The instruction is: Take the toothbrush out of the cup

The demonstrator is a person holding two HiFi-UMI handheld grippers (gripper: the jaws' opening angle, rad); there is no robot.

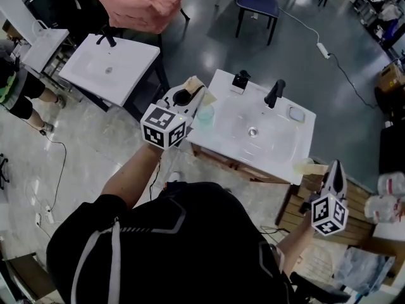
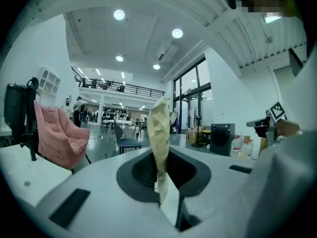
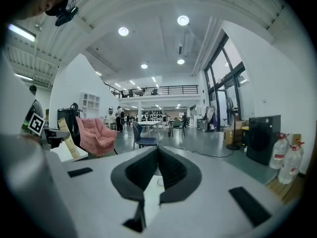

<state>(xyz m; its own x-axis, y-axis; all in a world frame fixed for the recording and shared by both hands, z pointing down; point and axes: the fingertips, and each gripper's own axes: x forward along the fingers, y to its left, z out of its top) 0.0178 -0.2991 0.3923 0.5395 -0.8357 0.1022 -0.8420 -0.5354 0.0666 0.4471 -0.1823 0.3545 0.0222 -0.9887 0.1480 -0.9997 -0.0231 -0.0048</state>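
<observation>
A toothbrush in a beige paper wrapper point(image 1: 195, 83) is pinched in my left gripper point(image 1: 196, 95), which is shut on it. It hangs in the air just above and left of a pale green see-through cup point(image 1: 205, 114). The cup stands on the left end of a white sink top point(image 1: 288, 145). In the left gripper view the wrapped toothbrush point(image 2: 159, 133) sticks up between the jaws. My right gripper point(image 1: 334, 167) is shut and empty, off the sink's front right corner. From its own view the jaws point(image 3: 157, 150) meet with nothing between them.
On the sink top are a black tap point(image 1: 274, 94), a small black object point(image 1: 240, 81) and a soap dish point(image 1: 295, 114). A second white sink point(image 1: 117, 68) stands to the left. Beyond are a pink armchair point(image 1: 139, 2) and a blue chair point(image 1: 256, 5). Water bottles point(image 1: 389, 195) sit at right.
</observation>
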